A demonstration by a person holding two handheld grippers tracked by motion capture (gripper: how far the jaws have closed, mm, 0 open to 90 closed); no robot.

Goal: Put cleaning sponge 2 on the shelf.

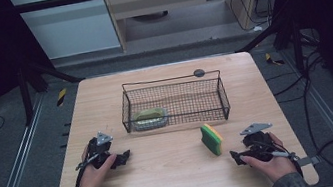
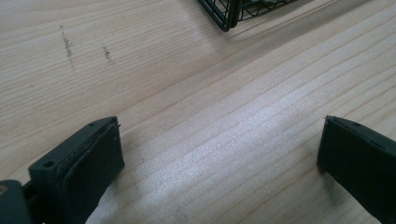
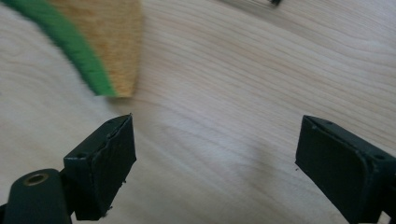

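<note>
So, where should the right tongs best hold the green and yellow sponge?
Probably across its two broad faces. The sponge stands on edge in front of the wire basket, so the open right tongs could come from the near side, one jaw on each face.

On the light wooden bench (image 1: 177, 173), the black wire basket (image 1: 174, 103) sits behind my grippers; a green-topped sponge (image 1: 148, 118) lies in its left end, and a green-and-yellow sponge (image 1: 211, 139) stands before its right end.
</note>
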